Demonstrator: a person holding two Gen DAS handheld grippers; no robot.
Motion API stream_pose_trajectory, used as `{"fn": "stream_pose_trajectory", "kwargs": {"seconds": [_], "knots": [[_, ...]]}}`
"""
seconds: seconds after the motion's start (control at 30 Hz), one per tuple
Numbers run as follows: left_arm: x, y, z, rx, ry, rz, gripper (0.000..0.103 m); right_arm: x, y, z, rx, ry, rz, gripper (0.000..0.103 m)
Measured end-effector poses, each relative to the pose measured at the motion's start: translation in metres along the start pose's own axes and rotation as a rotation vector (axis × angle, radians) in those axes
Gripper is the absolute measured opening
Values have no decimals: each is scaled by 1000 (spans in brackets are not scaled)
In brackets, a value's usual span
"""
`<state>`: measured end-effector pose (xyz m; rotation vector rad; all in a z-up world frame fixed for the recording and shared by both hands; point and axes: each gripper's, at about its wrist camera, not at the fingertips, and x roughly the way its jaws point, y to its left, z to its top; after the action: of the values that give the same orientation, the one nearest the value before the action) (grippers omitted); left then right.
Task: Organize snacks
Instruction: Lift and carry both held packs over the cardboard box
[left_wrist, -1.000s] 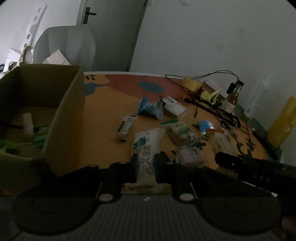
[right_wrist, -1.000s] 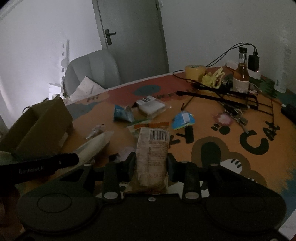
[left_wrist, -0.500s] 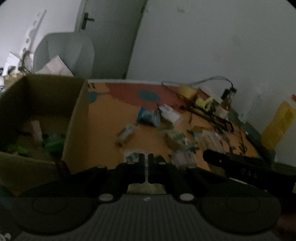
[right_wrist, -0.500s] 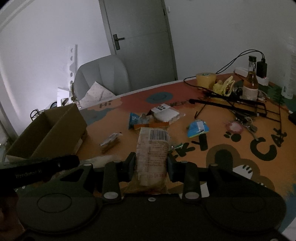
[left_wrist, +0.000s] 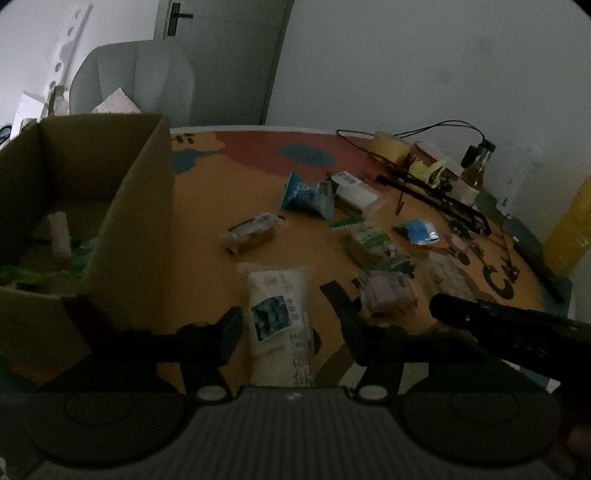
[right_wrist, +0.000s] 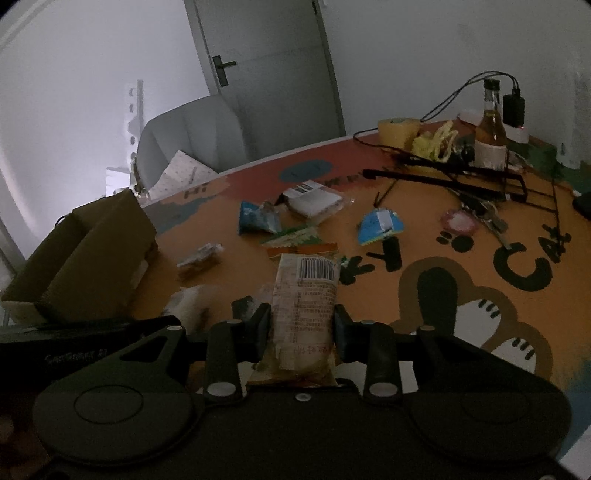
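Tabletop (right_wrist: 424, 221); barcode packet (right_wrist: 304, 306) points lengthwise away between fingers (right_wrist: 260, 325).

left claw (left_wrist: 291, 325) gapes wide; right claw (right_wrist: 301, 323) is clamped.

The box (left_wrist: 122, 206) at the bench's left edge is matt brown cardboard; the bench (right_wrist: 461, 332) wears a smooth printed covering. Snack packets are glossy crinkled plastic film: the white packet (left_wrist: 280, 314), the barcoded wrapper (right_wrist: 306, 306). The bottle (right_wrist: 491, 133) is shiny glass; both claws look matt black plastic
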<state>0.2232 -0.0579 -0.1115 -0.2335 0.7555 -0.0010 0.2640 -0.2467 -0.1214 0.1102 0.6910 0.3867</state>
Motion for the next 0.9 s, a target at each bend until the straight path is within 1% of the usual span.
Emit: {"fn": "stream_pose_trajectory", "kwargs": {"seconds": [0.17, 0.2, 0.23, 0.3, 0.4, 0.63, 0.9], "knots": [[13, -1, -4, -4, 28, 19, 57, 3, -4, -2, 10, 11, 5, 33], [16, -2, -5, -1, 35, 24, 56, 4, -5, -3, 11, 13, 7, 33], [17, -2, -7, 4, 33, 31, 53, 4, -6, -3, 13, 15, 10, 33], [19, -2, -8, 9, 34, 44, 34, 5, -5, -3, 14, 14, 18, 33], [14, -2, -6, 2, 20, 34, 28, 3, -2, 0, 12, 1, 35, 33], [-15, 0, 3, 9, -53, 30, 27, 0, 12, 9, -5, -27, 74, 33], [-54, 18, 18, -14, -139, 48, 27, -2, 40, 19, -29, -50, 142, 33]]}}
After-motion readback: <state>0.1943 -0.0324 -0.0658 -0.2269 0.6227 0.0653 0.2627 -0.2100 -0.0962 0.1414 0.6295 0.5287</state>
